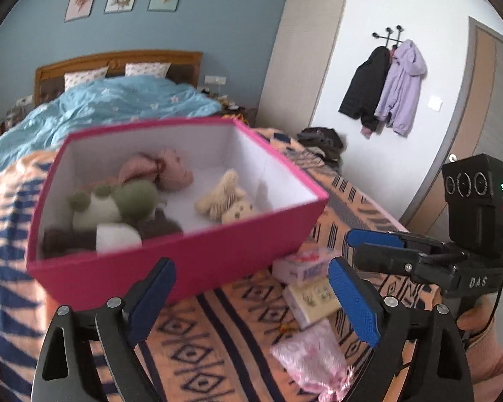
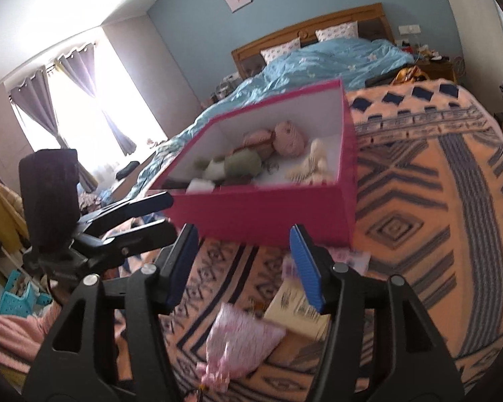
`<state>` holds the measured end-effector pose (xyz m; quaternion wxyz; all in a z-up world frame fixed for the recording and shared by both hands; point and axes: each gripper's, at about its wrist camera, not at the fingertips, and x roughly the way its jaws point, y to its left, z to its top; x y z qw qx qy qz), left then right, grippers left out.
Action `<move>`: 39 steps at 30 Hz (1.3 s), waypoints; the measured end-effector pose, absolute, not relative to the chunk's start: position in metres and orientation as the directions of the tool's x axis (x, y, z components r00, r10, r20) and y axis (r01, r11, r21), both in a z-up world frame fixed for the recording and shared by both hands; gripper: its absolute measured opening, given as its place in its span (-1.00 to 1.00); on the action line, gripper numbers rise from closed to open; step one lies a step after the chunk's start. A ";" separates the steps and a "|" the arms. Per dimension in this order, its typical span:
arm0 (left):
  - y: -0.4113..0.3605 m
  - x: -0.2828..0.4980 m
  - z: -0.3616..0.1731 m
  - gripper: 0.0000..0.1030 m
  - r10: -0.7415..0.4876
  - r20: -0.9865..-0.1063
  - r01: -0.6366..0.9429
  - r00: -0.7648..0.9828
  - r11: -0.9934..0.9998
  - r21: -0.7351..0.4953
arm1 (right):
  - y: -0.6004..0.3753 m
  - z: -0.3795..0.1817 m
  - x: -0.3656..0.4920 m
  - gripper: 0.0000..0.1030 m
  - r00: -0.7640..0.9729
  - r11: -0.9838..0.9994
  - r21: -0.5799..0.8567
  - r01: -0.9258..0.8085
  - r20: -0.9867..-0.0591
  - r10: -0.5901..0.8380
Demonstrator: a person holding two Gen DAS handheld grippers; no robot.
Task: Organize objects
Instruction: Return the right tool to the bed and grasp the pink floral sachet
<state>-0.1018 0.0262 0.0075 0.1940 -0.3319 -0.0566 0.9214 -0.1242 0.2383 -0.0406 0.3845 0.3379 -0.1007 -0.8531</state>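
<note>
Orange woven blanket (image 1: 238, 321) with dark blue diamond and stripe patterns, spread over the foot of the bed (image 1: 117, 104); farther up, a rumpled light-blue duvet (image 2: 332, 57) and a wooden headboard (image 1: 117, 60).

Only in the left wrist view: white wall with two coats (image 1: 385, 90) on hooks, one black and one lilac, plus the right gripper (image 1: 369, 248) seen from the side, fingers slightly apart and empty. Only in the right wrist view: bright window with grey curtains (image 2: 70, 77), a teal basket (image 2: 16, 294) low at the left edge, and the left gripper (image 2: 164, 211) in profile, fingers slightly apart with nothing between them.

Pink cardboard box (image 1: 191, 261) with white inner walls, open-topped, resting on the blanket just beyond both sets of fingers. Inside: soft knitted toys, a green one (image 1: 117, 201), a pink one (image 1: 164, 167) and a cream one (image 1: 224, 201), lying loosely over dark fabric with a white piece (image 1: 117, 236) near the front wall.

On the blanket beside the box's near corner, in a row toward the camera: a small white carton (image 1: 301, 264), a flat cream packet (image 1: 313, 301), and a crinkled pink pouch (image 1: 312, 358). In the right wrist view, pouch (image 2: 241, 338) and packet (image 2: 298, 308) blurred, lying below the right gripper (image 2: 244, 268), whose blue ribbed fingers (image 2: 306, 268) stand wide apart, gripping nothing. Left gripper (image 1: 251, 305) likewise spread wide in its own view, textured blue pads empty.
</note>
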 end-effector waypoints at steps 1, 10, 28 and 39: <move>0.027 -0.100 0.004 0.82 0.402 -0.596 -0.324 -0.695 -0.915 -0.240 | 0.238 -0.044 -0.121 0.15 -0.470 -0.686 0.430 0.588 -0.508 -0.722; 0.040 -0.080 -0.015 0.82 0.378 -0.631 -0.331 -0.677 -0.923 -0.197 | 0.236 -0.076 -0.105 0.15 -0.417 -0.695 0.432 0.575 -0.575 -0.703; 0.048 -0.058 -0.056 0.81 0.395 -0.709 -0.334 -0.584 -0.913 -0.234 | 0.243 -0.119 -0.096 0.15 -0.353 -0.708 0.490 0.509 -0.631 -0.691; 0.065 -0.045 -0.068 0.44 0.478 -0.726 -0.428 -0.495 -0.861 -0.275 | 0.236 -0.127 -0.096 0.15 -0.325 -0.695 0.512 0.505 -0.633 -0.702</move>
